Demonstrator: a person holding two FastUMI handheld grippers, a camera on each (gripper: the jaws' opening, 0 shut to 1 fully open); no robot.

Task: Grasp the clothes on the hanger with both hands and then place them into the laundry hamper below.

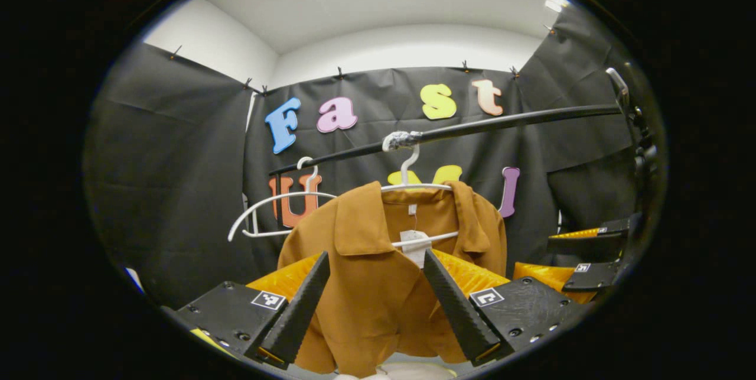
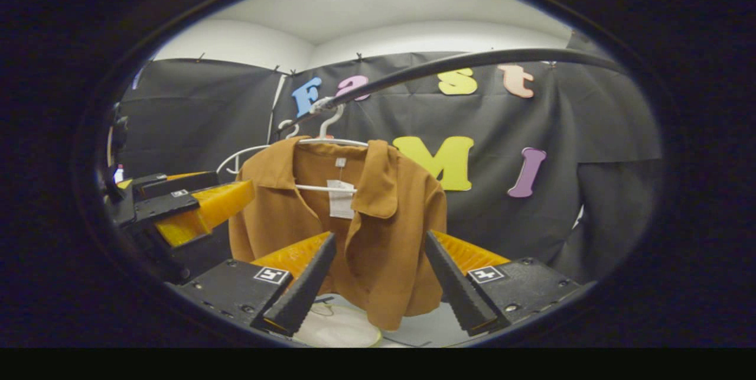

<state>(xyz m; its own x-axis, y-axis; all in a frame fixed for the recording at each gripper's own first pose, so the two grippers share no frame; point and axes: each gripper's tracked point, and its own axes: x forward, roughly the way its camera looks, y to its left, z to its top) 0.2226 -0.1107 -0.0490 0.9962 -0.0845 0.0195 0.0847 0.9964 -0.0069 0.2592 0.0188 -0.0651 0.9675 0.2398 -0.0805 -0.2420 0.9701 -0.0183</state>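
A brown short-sleeved collared shirt [image 1: 378,285] hangs on a white plastic hanger [image 1: 413,188] hooked over a black horizontal rail [image 1: 472,129], against the far cloth wall. A second, empty white plastic hanger [image 1: 266,214] hangs on the same rail just left of it, partly hidden behind the shirt's shoulder.

In the left gripper view, the left tool [image 1: 375,262] points at the shirt with its two black ribbed fingers [image 1: 298,309] spread wide apart, nothing between them but the fabric farther off; whether the tips touch the cloth is hard to tell. The right tool [image 1: 585,256] shows at the right edge, cut off, so its state cannot be read there.

In the right gripper view, the right tool [image 2: 380,244] also has its fingers well apart, facing the shirt's lower half. The left tool [image 2: 177,205] appears at the left, partly cropped.

Below the shirt's hem a pale rounded shape [image 2: 342,327], perhaps the hamper, is cut off by the bottom edge and too unclear to name.
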